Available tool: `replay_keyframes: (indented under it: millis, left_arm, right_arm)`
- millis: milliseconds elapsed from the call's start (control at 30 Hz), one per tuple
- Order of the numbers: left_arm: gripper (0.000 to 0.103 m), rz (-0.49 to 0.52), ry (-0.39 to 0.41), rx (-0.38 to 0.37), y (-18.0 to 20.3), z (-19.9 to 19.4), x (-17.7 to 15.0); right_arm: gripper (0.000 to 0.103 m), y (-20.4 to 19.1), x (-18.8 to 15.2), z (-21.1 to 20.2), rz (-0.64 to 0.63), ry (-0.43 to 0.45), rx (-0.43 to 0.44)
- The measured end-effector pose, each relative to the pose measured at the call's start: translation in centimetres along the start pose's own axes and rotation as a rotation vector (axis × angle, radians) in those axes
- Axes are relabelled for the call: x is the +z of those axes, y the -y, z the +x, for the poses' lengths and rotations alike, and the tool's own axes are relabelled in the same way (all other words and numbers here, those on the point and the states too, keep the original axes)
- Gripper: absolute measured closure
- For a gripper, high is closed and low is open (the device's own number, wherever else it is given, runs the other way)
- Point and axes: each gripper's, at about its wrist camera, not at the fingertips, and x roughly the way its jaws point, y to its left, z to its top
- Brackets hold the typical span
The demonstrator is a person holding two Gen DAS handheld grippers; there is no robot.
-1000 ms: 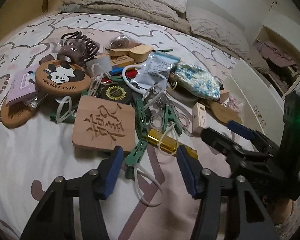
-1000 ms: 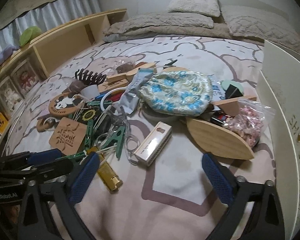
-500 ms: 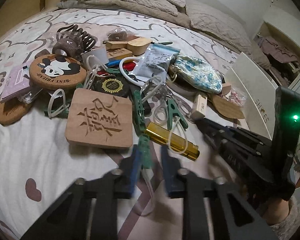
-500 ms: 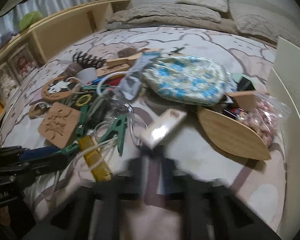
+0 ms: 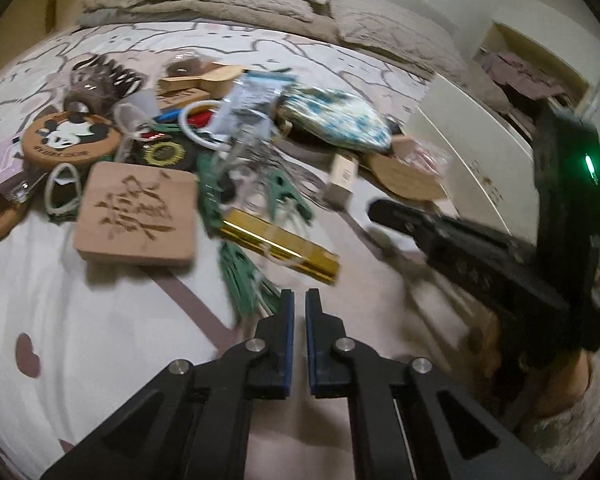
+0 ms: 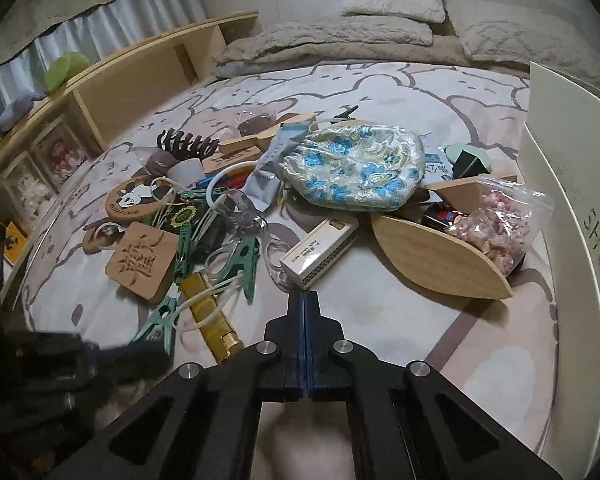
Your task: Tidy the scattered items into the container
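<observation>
The scattered items lay in a loose heap on a pale patterned bedspread (image 6: 380, 320), spread from the middle of the bed out to the left. Nearest the grippers were a green clothespin (image 6: 156, 326) with a white loop, and a shiny gold bar (image 6: 210, 312) lying at a slant just beside it. Behind these sat a square wooden coaster (image 6: 142, 256) carved with a character, and farther left a round panda coaster (image 6: 136, 200). A small cream box (image 6: 320, 254) rested near the middle. Beyond it, a blue-and-green floral pouch (image 6: 356, 168) bulged on top of the pile, with a dark claw hair clip (image 6: 184, 146) at the far left. To the right stood a leaf-shaped wooden tray (image 6: 436, 260), its rim holding a clear bag of pink beads (image 6: 496, 228). A white box (image 6: 572, 216) with gold lettering rose at the right edge.

The left gripper (image 5: 299, 298) hovered over bare bedspread near the clothespin, its blue-padded jaws nearly closed with a thin slit between them and nothing held. The right gripper (image 6: 303, 300) was pressed fully together, empty, just short of the cream box.
</observation>
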Motion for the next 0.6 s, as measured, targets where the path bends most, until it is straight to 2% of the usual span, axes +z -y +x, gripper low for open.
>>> replay_keyframes:
  millis: [167, 200, 233, 300, 433, 533, 600]
  left_arm:
    - [0.095, 0.005, 0.015, 0.079, 0.3, 0.1, -0.2]
    - [0.085, -0.005, 0.019, 0.08, 0.0, 0.0, -0.2]
    - [0.064, -0.024, 0.029, 0.079, -0.3, -0.2, -0.1]
    - [0.041, -0.044, 0.057, 0.073, -0.6, -0.6, 0.0]
    - [0.04, -0.072, 0.105, 0.073, -1.2, -1.5, 0.3]
    - [0.04, -0.09, 0.084, 0.081, -1.7, -1.0, 0.4]
    - [0.04, -0.102, 0.073, 0.082, -1.9, -0.7, 0.3]
  right_arm:
    - [0.102, 0.4, 0.5, -0.2, 0.013, 0.016, 0.011]
    - [0.102, 0.4, 0.6, -0.2, 0.017, 0.022, 0.017]
    - [0.102, 0.5, 0.7, -0.1, 0.022, 0.026, 0.023]
    - [0.102, 0.5, 0.9, 0.0, 0.03, 0.025, 0.036]
    - [0.102, 0.4, 1.0, 0.2, 0.036, 0.021, 0.05]
    - [0.102, 0.3, 1.1, 0.3, 0.039, 0.015, 0.044]
    - [0.101, 0.1, 1.2, 0.3, 0.037, 0.01, 0.006]
